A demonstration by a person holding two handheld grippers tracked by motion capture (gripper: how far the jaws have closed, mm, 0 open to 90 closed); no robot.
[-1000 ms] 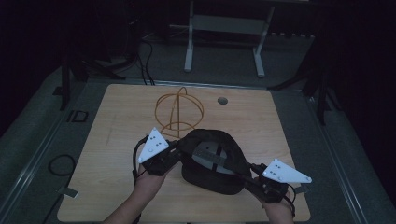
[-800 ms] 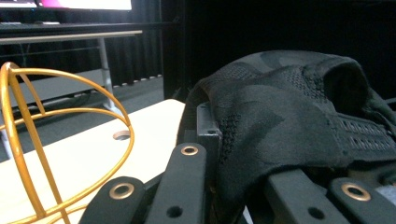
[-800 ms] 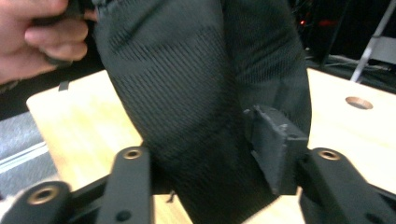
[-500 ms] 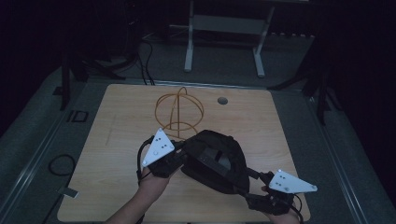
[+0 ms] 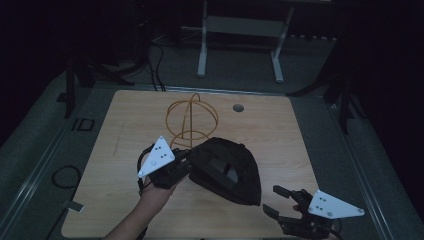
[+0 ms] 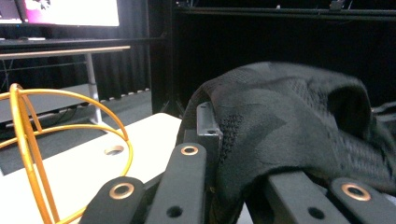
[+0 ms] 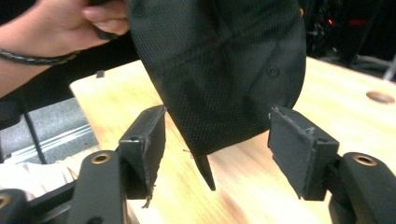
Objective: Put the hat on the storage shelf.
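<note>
Two grippers, one black cap on the wooden table (image 5: 280, 125).
From the high view we see the left gripper (image 5: 172, 167) clamped on the black cap (image 5: 225, 170); its own view confirms fabric between jaws; the right gripper (image 7: 217, 140) gapes wide, empty, cap beyond untouched.

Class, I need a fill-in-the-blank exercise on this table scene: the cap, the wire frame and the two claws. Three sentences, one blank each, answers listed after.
1. The left claw is shut on the black ____.
2. The right claw has its jaws ____, holding nothing.
3. Beyond the cap on the table stands a wire frame coloured ____.

Missing words: cap; open; orange
</note>
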